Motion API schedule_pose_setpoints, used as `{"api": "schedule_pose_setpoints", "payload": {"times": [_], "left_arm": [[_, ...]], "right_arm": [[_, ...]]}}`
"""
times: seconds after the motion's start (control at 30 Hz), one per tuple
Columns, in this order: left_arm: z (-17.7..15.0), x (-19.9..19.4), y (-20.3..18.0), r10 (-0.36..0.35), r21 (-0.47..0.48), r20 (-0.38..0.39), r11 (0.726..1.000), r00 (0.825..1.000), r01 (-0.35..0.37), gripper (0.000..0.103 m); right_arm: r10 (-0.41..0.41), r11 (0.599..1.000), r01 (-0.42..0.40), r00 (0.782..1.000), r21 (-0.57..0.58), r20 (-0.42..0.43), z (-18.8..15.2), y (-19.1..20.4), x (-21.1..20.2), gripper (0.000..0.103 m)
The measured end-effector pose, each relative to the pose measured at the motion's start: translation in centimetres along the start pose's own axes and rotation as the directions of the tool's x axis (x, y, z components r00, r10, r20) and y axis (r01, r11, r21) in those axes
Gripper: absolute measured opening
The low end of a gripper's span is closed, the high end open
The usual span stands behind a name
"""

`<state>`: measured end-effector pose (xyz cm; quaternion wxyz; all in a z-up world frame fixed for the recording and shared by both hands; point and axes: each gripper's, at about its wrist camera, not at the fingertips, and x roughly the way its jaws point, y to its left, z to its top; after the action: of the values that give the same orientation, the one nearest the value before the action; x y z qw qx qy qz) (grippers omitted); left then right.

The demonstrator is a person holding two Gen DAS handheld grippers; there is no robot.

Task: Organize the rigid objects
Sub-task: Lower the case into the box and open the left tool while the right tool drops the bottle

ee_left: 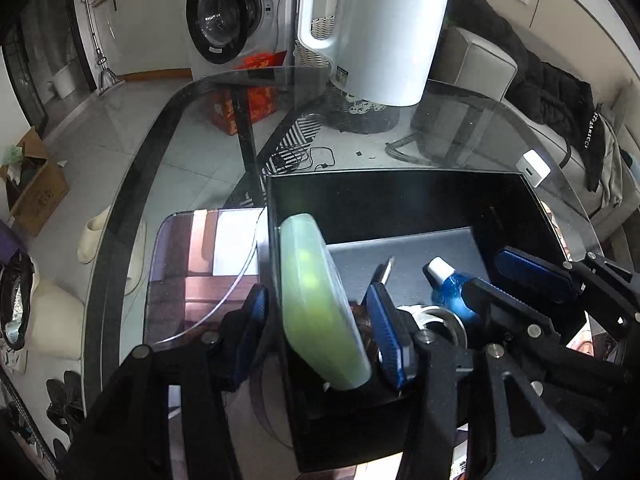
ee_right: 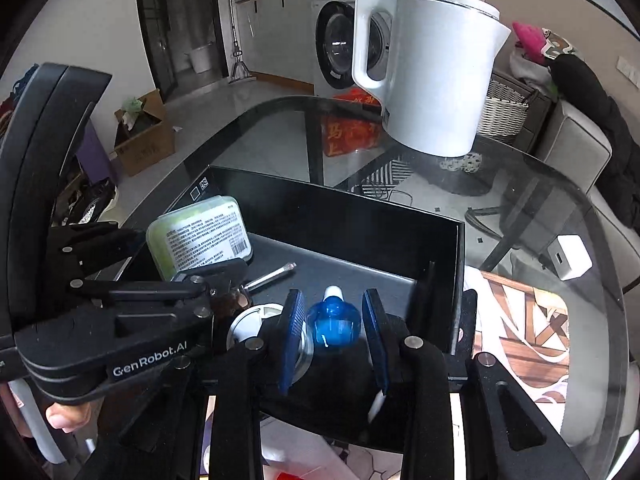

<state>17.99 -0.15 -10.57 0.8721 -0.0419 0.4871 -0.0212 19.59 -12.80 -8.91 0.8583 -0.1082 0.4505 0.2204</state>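
Note:
A black open box [ee_left: 400, 200] [ee_right: 340, 216] stands on the glass table. My left gripper [ee_left: 318, 296] is shut on a flat green case [ee_left: 320, 304] [ee_right: 200, 236], held on edge at the box's left wall; one blue pad [ee_left: 258, 308] sits outside that wall, the other inside. My right gripper [ee_right: 333, 300] is shut on a small blue bottle [ee_right: 334, 324] [ee_left: 448, 288] with a white cap, low over the box floor. On that floor lie a thin metal rod [ee_right: 272, 276] and a white round piece with a metal ring [ee_right: 248, 320].
A tall white kettle [ee_right: 436, 72] stands on the glass beyond the box. A white charger cube [ee_right: 568, 256] lies to the right, near a patterned mat [ee_right: 528, 332]. A hand [ee_right: 68, 416] grips the left tool. Washing machine, cardboard boxes and a sofa surround the table.

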Motion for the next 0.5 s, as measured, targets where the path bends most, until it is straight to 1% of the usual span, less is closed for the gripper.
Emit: {"api": "schedule_pose_setpoints", "payload": {"times": [0.13,0.2,0.37,0.43,0.5], "left_arm": [[-0.16,-0.34,-0.51,0.015,0.029,0.0,0.999,1.0,-0.015,0.051],[-0.24,-0.38,-0.49,0.015,0.027,0.003,1.0,1.0,-0.015,0.051],[-0.29,-0.37,-0.03,0.01,0.02,-0.007,1.0,1.0,-0.01,0.055],[-0.37,-0.35,0.15,0.007,0.013,-0.01,1.0,1.0,-0.007,0.06],[-0.4,-0.38,0.05,0.013,0.017,-0.006,1.0,1.0,-0.013,0.06]], "right_arm": [[0.0,1.0,0.0,1.0,-0.003,-0.018,0.0,-0.15,0.0,0.031],[-0.003,1.0,0.002,1.0,-0.003,-0.021,-0.11,-0.17,0.04,0.031],[-0.009,1.0,0.009,1.0,-0.005,-0.025,-0.28,-0.11,0.41,0.032],[-0.016,1.0,0.016,0.999,-0.008,-0.031,-0.23,-0.03,0.5,0.033],[-0.016,1.0,0.016,0.999,-0.007,-0.036,-0.22,-0.01,0.49,0.033]]}}
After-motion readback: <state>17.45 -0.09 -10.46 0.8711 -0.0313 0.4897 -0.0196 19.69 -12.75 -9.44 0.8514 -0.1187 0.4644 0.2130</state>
